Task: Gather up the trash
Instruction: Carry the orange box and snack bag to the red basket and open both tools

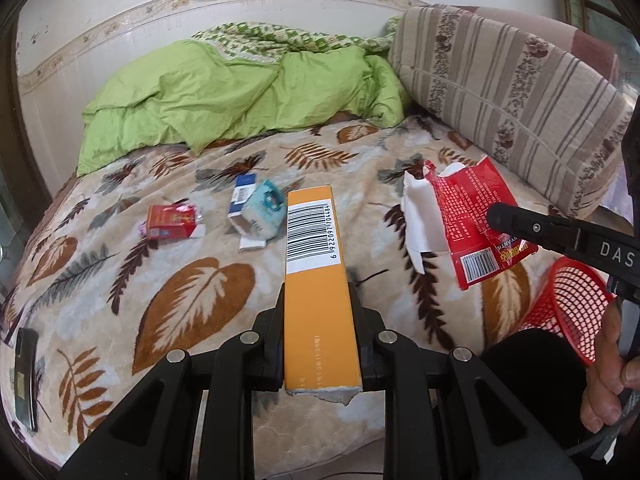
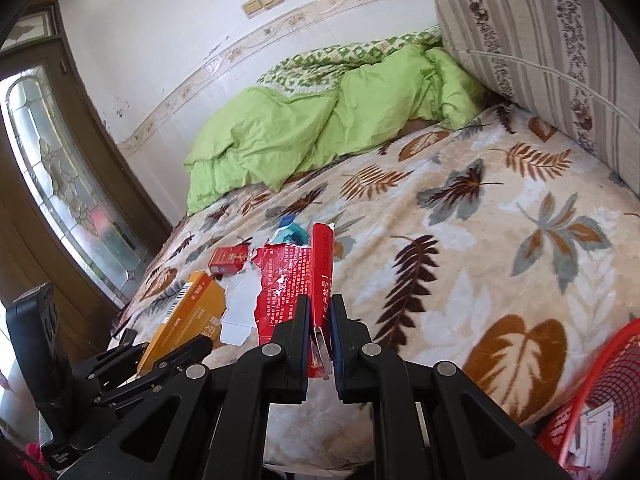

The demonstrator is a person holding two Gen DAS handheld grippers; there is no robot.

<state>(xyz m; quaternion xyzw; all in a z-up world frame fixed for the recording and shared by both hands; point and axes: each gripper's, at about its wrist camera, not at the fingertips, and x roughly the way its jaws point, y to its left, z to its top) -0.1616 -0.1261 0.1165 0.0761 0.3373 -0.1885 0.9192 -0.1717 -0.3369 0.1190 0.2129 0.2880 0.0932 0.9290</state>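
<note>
My left gripper (image 1: 318,308) is shut on a long orange box (image 1: 314,280) with a barcode, held above the bed; the same orange box (image 2: 188,316) shows at lower left in the right wrist view. My right gripper (image 2: 321,316) is shut on a torn red carton (image 2: 296,284), which hangs flattened at right in the left wrist view, the red carton (image 1: 466,216) with a white inner flap. On the leaf-patterned blanket (image 1: 192,288) lie a small red pack (image 1: 170,222), a blue-and-white pack (image 1: 242,200) and a teal tissue packet (image 1: 264,208). A red mesh basket (image 1: 572,308) stands at the bed's right edge.
A crumpled green duvet (image 1: 240,92) lies at the back and a striped cushion (image 1: 516,96) leans at the right. A dark phone (image 1: 26,376) rests on the blanket's left edge. A person's hand (image 1: 608,368) holds the right gripper's handle. A glazed door (image 2: 60,184) is left of the bed.
</note>
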